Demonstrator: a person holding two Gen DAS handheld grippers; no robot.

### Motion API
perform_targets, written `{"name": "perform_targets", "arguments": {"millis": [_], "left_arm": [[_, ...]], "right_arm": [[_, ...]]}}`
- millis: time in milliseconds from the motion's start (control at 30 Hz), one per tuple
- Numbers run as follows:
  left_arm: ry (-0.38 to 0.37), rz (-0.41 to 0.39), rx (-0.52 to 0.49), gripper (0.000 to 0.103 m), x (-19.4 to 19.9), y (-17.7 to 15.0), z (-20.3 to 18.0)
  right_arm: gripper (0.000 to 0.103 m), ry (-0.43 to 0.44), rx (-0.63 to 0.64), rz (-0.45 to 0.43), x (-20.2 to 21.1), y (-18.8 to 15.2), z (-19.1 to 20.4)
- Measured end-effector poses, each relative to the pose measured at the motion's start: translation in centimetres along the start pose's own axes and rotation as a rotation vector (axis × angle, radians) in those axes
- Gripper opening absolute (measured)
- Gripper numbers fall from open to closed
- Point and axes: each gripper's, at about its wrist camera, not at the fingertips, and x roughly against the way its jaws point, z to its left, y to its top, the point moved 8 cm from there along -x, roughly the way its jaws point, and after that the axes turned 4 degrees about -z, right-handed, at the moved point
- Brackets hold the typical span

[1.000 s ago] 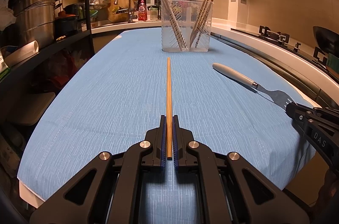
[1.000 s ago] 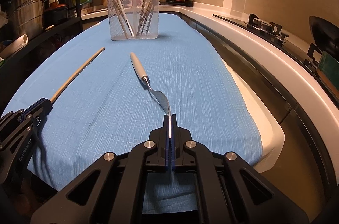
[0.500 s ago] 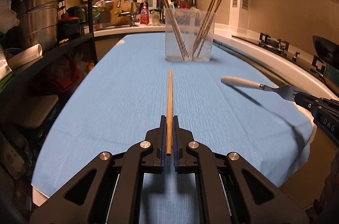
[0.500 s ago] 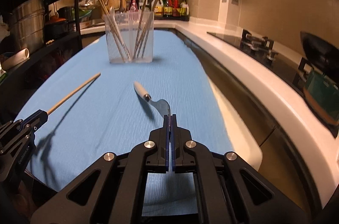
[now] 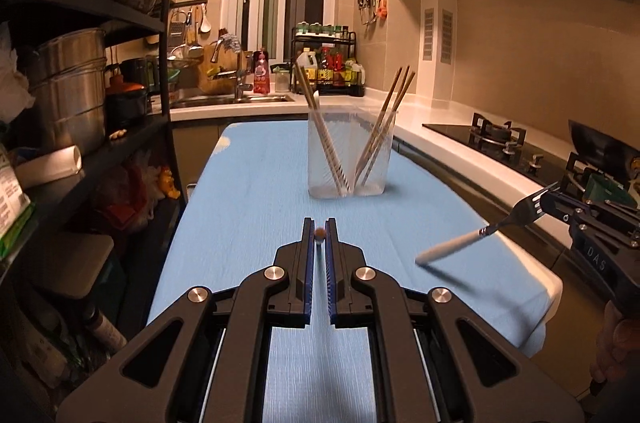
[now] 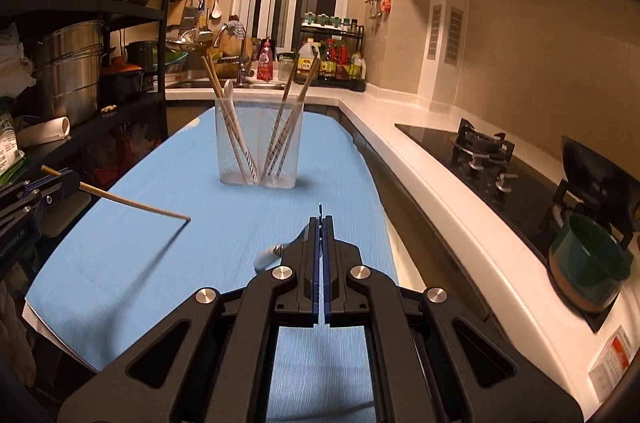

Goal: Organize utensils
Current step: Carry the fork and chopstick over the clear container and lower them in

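My left gripper [image 5: 319, 223] is shut on a wooden chopstick [image 5: 319, 233], seen end-on between the blue pads. In the right wrist view the same chopstick [image 6: 136, 205] sticks out of the left gripper [image 6: 66, 183] in the air above the blue cloth [image 6: 160, 263]. My right gripper [image 6: 321, 221] is shut on the tines of a white-handled fork [image 6: 266, 257], whose handle hangs down to the left. The left wrist view shows that fork [image 5: 480, 235] lifted off the cloth, held by the right gripper [image 5: 546, 203]. A clear container [image 5: 347, 151] with several chopsticks stands farther back on the cloth.
A dark shelf rack [image 5: 132, 159] with steel pots [image 5: 68, 91] lines the left side. To the right runs a white counter [image 6: 420, 183] with a gas hob [image 6: 484, 147] and a green pot [image 6: 588, 263]. A sink and bottles stand at the back.
Both grippers have risen. The chopstick and the fork, which lay on the cloth a second ago, now hang in the air above it. Both grips stayed shut.
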Motion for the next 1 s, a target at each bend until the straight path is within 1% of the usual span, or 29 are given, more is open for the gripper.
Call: {"name": "perform_targets", "arguments": {"millis": [200,300,400,500,633,800,900,1000], "left_arm": [[-0.021,-0.012,0.000,0.005,-0.2,3.9,0.3],[-0.027,0.009,0.017,0.005,-0.7,5.5,0.5],[-0.035,0.047,0.033,0.005,-1.6,6.3,0.8],[-0.035,0.076,0.028,0.005,-2.2,7.3,0.7],[-0.059,0.105,0.040,0.005,-3.0,8.5,0.5],[-0.094,0.117,0.043,0.005,-4.3,10.5,0.5],[-0.116,0.128,0.045,0.005,-5.5,11.6,0.5],[-0.133,0.128,0.043,0.005,-6.7,13.1,0.7]], "right_arm": [[0.001,0.013,-0.007,-0.026,-0.5,2.7,0.3],[0.001,0.022,-0.001,-0.033,-0.8,3.7,0.9],[0.001,0.033,0.016,-0.045,-1.0,5.0,1.6],[0.001,0.050,0.030,-0.047,-1.4,6.3,2.2],[0.001,0.066,0.049,-0.046,-2.1,8.7,2.8],[0.001,0.089,0.061,-0.061,-2.9,11.6,3.3],[0.001,0.101,0.086,-0.062,-3.8,12.8,3.5],[0.001,0.108,0.092,-0.063,-5.1,14.7,3.1]]}}
